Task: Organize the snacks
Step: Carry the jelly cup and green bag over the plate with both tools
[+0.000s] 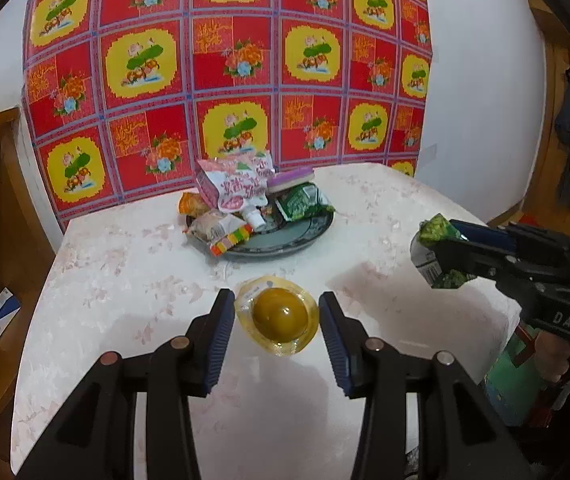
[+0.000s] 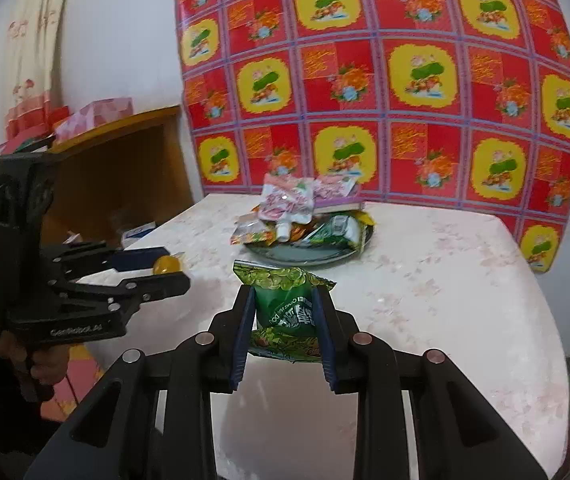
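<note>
A clear jelly cup (image 1: 279, 316) with a brown-yellow filling lies on the pale table between the fingers of my left gripper (image 1: 277, 304). The jaws are open, with a small gap on each side of the cup. The cup also shows in the right wrist view (image 2: 167, 265). My right gripper (image 2: 283, 300) is shut on a green snack packet (image 2: 285, 304) and holds it above the table; in the left wrist view the packet (image 1: 435, 250) hangs at the right. A dark plate (image 1: 305, 236) at the back holds several snack packets.
The table (image 1: 125, 280) has a pale floral cloth. A red and yellow patterned sheet (image 1: 225, 60) hangs on the wall behind it. A wooden shelf unit (image 2: 125, 160) stands at the table's left, with pink boxes (image 2: 93, 114) on top.
</note>
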